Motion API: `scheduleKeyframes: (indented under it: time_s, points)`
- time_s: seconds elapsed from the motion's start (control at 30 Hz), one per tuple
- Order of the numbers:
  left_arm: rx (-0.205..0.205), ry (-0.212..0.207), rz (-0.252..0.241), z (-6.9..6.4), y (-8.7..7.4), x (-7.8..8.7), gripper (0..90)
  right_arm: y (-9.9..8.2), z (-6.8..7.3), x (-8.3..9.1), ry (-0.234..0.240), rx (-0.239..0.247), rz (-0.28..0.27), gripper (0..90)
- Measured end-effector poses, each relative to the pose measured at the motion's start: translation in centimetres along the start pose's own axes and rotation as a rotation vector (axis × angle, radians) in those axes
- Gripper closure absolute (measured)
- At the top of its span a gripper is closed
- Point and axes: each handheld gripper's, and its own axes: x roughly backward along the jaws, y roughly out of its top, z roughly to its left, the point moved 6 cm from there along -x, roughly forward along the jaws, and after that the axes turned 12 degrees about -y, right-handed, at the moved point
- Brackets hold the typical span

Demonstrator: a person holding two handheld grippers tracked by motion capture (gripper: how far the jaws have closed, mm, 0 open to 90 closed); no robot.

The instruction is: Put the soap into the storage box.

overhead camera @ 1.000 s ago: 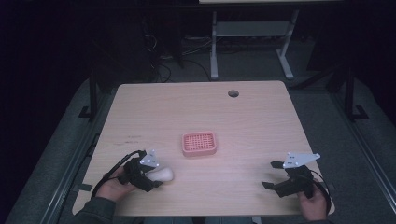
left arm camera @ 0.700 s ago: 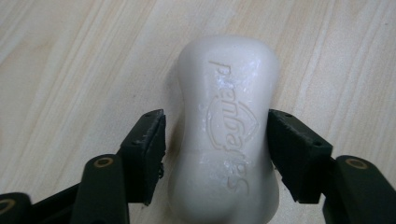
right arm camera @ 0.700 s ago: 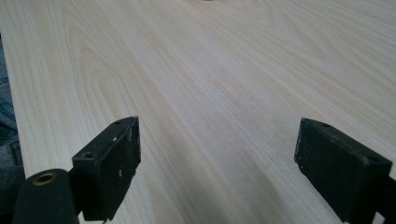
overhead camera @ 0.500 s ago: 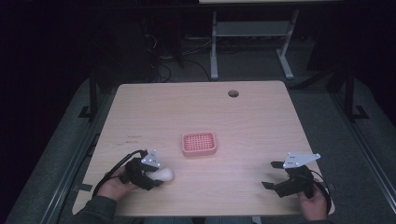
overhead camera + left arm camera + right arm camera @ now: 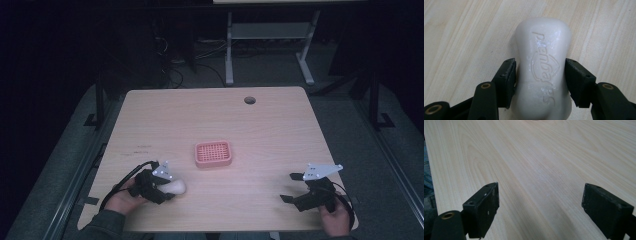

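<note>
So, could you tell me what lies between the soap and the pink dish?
Only bare tabletop in the high view, between soap and dish.

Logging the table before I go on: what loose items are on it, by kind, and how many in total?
Soap bar: 1, white, between the left gripper's jaws
Soap dish: 1, pink, slotted, mid-table
Total: 2
The right gripper is open, with nothing between its jaws.
</note>
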Motion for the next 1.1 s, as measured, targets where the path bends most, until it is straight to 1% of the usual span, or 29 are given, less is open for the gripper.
scheduleKeyframes:
  time_s: [0.2, 0.27, 0.37, 0.4, 0.53, 0.67, 0.77, 0.83, 0.87, 1.1]
  points:
    - [-0.001, 0.002, 0.008, 0.0, 0.1, -0.3, 43.6, 0.0, 0.0, 0.0, 0.0, 0.003, -0.001, 14.2]
    - [-0.008, -0.002, 0.015, 0.0, 0.3, -0.3, 44.6, 0.0, 0.0, 0.0, 0.0, 0.002, 0.0, 14.2]
    - [-0.008, -0.007, 0.007, -0.1, 0.5, -0.4, 47.8, 0.0, 0.0, 0.1, -0.001, 0.002, -0.003, 14.2]
    - [-0.021, 0.0, 0.014, 0.0, 0.5, -0.4, 48.4, 0.0, 0.0, 0.1, -0.001, 0.001, -0.004, 14.1]
    - [-0.007, 0.0, 0.012, -0.2, 0.5, -0.4, 48.9, 0.0, -0.1, 0.1, -0.001, 0.005, -0.006, 14.1]
    - [-0.018, 0.002, 0.027, -0.2, 0.6, -0.3, 49.2, 0.0, 0.0, 0.1, -0.001, 0.004, -0.006, 14.2]
    - [-0.014, 0.007, 0.008, -0.3, 0.7, 0.0, 49.3, 0.0, 0.0, 0.1, -0.001, 0.003, -0.006, 14.2]
    - [-0.02, 0.012, -0.01, -0.3, 0.9, 0.4, 49.3, 0.0, 0.0, 0.1, -0.001, 0.003, -0.006, 14.1]
    - [-0.015, 0.01, -0.014, -0.4, 0.9, 0.5, 49.3, 0.0, 0.0, 0.1, 0.0, 0.003, -0.006, 14.1]
    - [-0.017, 0.018, -0.001, -0.5, 1.0, 0.5, 49.3, 0.0, 0.0, 0.2, -0.005, 0.002, -0.005, 14.2]
